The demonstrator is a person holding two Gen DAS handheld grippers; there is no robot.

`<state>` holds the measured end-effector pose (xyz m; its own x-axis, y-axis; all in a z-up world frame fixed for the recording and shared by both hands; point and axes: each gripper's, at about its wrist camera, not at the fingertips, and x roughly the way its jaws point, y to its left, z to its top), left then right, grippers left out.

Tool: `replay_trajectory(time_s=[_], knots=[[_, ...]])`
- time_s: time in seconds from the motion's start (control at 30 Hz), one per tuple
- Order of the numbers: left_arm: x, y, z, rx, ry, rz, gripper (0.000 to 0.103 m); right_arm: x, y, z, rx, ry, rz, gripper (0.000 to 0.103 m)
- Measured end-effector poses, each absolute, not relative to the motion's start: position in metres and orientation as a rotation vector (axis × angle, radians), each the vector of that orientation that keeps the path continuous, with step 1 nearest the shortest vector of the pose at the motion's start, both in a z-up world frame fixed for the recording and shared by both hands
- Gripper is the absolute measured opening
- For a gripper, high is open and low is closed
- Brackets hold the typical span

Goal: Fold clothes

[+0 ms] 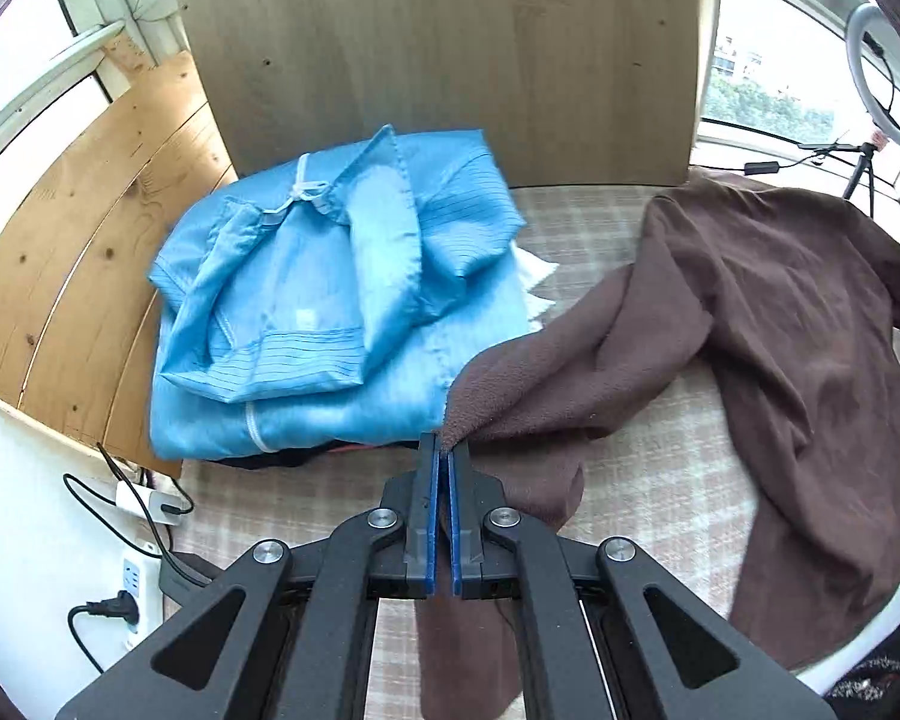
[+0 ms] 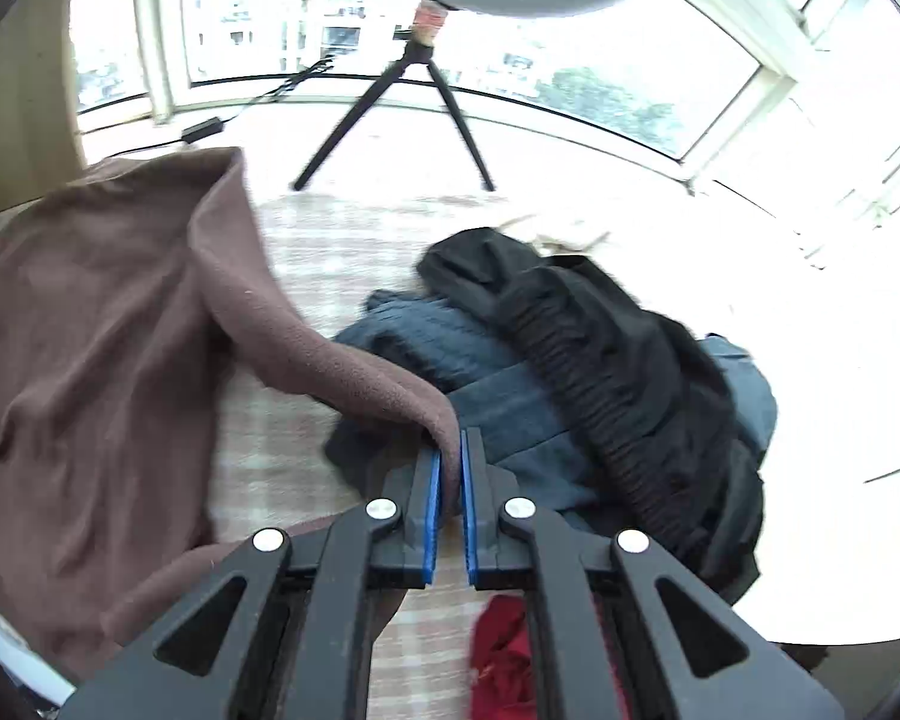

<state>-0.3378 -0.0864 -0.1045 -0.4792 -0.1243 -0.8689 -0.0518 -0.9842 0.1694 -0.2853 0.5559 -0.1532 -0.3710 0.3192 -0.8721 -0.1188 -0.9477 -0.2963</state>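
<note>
A brown fleece garment (image 1: pixel 762 324) lies crumpled across the checked table, and the right wrist view shows it (image 2: pixel 90 324) spread to the left. My left gripper (image 1: pixel 444 450) is shut on one edge of it, lifting a fold just in front of the blue stack. My right gripper (image 2: pixel 450 450) is shut on another edge of the brown fleece, which rises in a ridge from the table to its blue pads (image 2: pixel 432 498). More brown cloth hangs below both grippers.
A folded light blue garment (image 1: pixel 330 312) tops a stack at the back left. A heap of black and dark blue clothes (image 2: pixel 600 372) lies to the right, with red cloth (image 2: pixel 504 654) near me. A ring light tripod (image 2: pixel 414 102) stands by the window. A wooden board (image 1: pixel 450 54) stands behind.
</note>
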Motion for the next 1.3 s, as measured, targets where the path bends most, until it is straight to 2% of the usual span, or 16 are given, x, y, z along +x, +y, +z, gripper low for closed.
replay_trajectory(time_s=[0.03, 0.07, 0.13, 0.2, 0.3, 0.47, 0.67, 0.77, 0.87, 0.9, 0.97, 1.0, 1.1, 1.17, 1.3], knots=[[-0.338, -0.094, -0.106, 1.574, -0.254, -2.622, 0.016, -0.294, 0.571, -0.154, -1.562, -0.254, 2.338, 0.024], [-0.331, -0.099, -0.104, 1.558, -0.272, -2.599, 0.016, -0.289, 0.580, -0.151, -1.570, -0.187, 2.354, 0.030], [-0.314, -0.107, -0.100, 1.525, -0.317, -2.555, 0.014, -0.278, 0.597, -0.144, -1.582, -0.051, 2.382, 0.031], [-0.287, -0.102, -0.093, 1.550, -0.229, -2.643, 0.013, -0.251, 0.590, -0.138, -1.600, 0.015, 2.473, 0.033], [-0.250, -0.068, -0.100, 1.692, -0.116, -2.797, 0.021, -0.192, 0.545, -0.143, -1.689, 0.022, 2.687, 0.061], [-0.211, 0.038, -0.160, 2.095, -0.245, -2.856, 0.025, -0.131, 0.477, -0.221, -1.971, -0.213, 2.630, 0.062], [-0.192, 0.088, -0.198, 2.251, -0.352, -2.769, 0.025, -0.110, 0.484, -0.257, -2.082, -0.128, 2.581, 0.062], [-0.194, 0.093, -0.210, 2.290, -0.326, -2.733, 0.025, -0.103, 0.486, -0.269, -2.133, -0.086, 2.579, 0.062], [-0.190, 0.098, -0.211, 2.284, -0.330, -2.743, 0.016, -0.098, 0.476, -0.277, -2.155, -0.196, 2.569, 0.062], [-0.188, 0.100, -0.211, 2.296, -0.330, -2.747, 0.005, -0.096, 0.473, -0.278, -2.159, -0.212, 2.577, 0.062], [-0.184, 0.102, -0.208, 2.273, -0.346, -2.761, 0.005, -0.092, 0.469, -0.279, -2.166, -0.244, 2.594, 0.061], [-0.183, 0.102, -0.207, 2.268, -0.333, -2.764, 0.004, -0.090, 0.468, -0.277, -2.160, -0.251, 2.608, 0.054], [-0.180, 0.096, -0.196, 2.247, -0.234, -2.788, 0.004, -0.087, 0.468, -0.271, -2.166, -0.214, 2.639, 0.013], [-0.174, 0.086, -0.181, 2.219, -0.135, -2.819, 0.004, -0.085, 0.472, -0.263, -2.156, -0.168, 2.647, 0.012], [-0.148, 0.062, -0.141, 2.126, -0.048, -2.848, 0.003, -0.072, 0.486, -0.229, -2.082, -0.052, 2.708, 0.009]])
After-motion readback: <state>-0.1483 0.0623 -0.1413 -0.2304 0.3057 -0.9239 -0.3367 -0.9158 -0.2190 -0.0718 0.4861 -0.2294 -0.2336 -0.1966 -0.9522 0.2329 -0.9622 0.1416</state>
